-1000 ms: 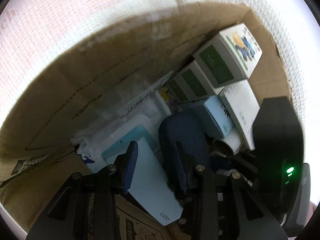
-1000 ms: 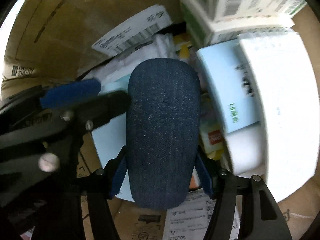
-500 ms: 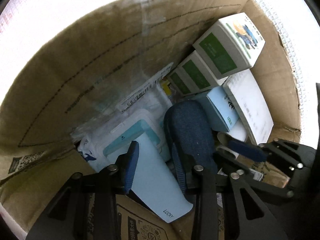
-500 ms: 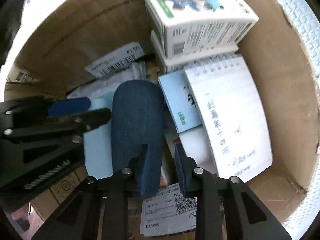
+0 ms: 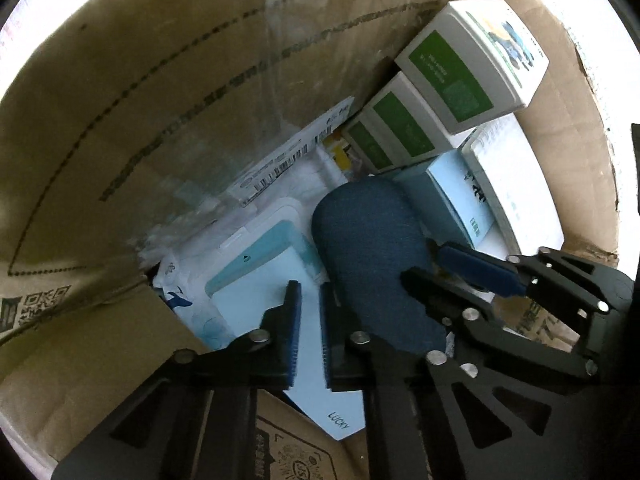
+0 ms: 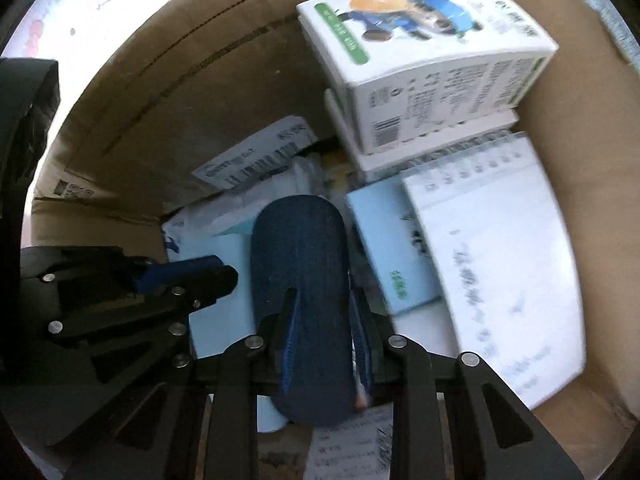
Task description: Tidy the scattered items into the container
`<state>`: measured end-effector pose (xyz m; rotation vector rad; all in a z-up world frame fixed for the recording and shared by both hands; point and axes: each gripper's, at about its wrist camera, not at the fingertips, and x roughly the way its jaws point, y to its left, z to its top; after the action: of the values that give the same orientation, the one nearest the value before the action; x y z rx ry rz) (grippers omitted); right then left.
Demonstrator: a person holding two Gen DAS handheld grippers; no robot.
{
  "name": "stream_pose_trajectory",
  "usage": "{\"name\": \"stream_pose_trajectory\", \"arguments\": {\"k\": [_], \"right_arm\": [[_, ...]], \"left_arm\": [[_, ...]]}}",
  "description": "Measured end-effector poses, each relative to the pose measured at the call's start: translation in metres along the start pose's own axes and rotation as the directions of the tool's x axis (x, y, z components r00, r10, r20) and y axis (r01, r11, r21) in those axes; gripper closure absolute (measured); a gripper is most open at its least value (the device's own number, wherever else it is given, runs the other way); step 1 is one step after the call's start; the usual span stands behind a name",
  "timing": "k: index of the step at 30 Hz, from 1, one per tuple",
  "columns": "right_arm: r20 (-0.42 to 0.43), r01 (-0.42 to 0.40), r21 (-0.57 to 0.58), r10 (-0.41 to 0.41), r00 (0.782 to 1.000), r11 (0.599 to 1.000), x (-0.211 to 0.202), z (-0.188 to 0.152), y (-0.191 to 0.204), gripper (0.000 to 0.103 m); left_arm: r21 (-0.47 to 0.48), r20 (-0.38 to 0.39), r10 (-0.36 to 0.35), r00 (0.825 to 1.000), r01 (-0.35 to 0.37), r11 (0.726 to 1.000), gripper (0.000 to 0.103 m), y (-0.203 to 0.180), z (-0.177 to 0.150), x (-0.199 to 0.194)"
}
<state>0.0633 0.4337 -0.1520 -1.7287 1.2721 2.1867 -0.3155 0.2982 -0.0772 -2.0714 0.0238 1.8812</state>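
I look down into a cardboard box packed with items. A dark denim case lies in the middle of the pile. My right gripper is shut on the case's right edge, with one finger on top of the fabric and the other beside it. In the left wrist view the right gripper reaches in from the right. My left gripper points down with its jaws shut just above a pale blue card. Whether the left gripper pinches the card is not visible.
Two stacked white-and-green cartons lean in the far right corner. A spiral notebook and a light blue booklet lie beside the case. A wipes pack and a barcode label sit by the back wall. The box walls rise on all sides.
The left jaws closed from wide open to shut over the pale blue card. The right gripper pulled back and up, and its jaws narrowed from spanning the case's full width to its right edge.
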Motion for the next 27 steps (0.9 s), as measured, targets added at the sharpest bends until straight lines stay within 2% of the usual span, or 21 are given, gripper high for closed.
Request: {"name": "stream_pose_trajectory", "arguments": {"k": [5,8,14,17,19,21,23,26,27], "right_arm": [[0.001,-0.008,-0.006,0.008,1.0,1.0,-0.004,-0.004,-0.005,0.08],[-0.005,-0.043,-0.018,0.043,0.999,0.999,-0.003,-0.005,-0.008,0.08],[-0.005,-0.076,-0.015,0.076,0.997,0.997,-0.004,-0.003,-0.015,0.08],[0.006,-0.062,-0.004,0.062,0.998,0.998,-0.008,-0.008,-0.02,0.08],[0.014,-0.026,0.006,0.026,1.0,1.0,-0.014,-0.015,-0.021,0.08],[0.021,0.032,0.051,-0.033,0.999,0.998,-0.023,-0.025,-0.024,0.08],[0.048,0.105,0.06,-0.108,0.993,0.993,-0.035,-0.037,-0.021,0.08],[0.165,0.247,0.019,-0.247,0.955,0.969,-0.061,-0.058,-0.006,0.08],[0.21,0.273,0.019,-0.271,0.939,0.962,-0.069,-0.066,-0.001,0.08]], "left_arm": [[0.004,-0.009,-0.002,1.0,0.002,1.0,0.102,0.006,0.004,-0.01],[0.004,-0.007,-0.004,1.0,0.004,1.0,0.103,0.011,0.006,-0.017],[-0.03,0.061,0.045,0.997,-0.044,0.999,0.103,0.021,0.008,-0.04],[-0.03,0.076,0.051,0.996,-0.049,0.998,0.103,0.025,0.011,-0.048],[-0.011,0.085,0.055,0.995,-0.054,0.998,0.102,0.025,0.01,-0.052],[0.015,0.092,0.049,0.995,-0.05,0.999,0.097,0.025,0.01,-0.058],[0.032,0.113,0.052,0.992,-0.056,0.998,0.084,0.026,0.008,-0.067],[0.082,0.194,0.089,0.977,-0.106,0.991,0.068,0.023,-0.002,-0.088],[0.093,0.222,0.093,0.971,-0.116,0.989,0.067,0.022,-0.006,-0.095]]}}
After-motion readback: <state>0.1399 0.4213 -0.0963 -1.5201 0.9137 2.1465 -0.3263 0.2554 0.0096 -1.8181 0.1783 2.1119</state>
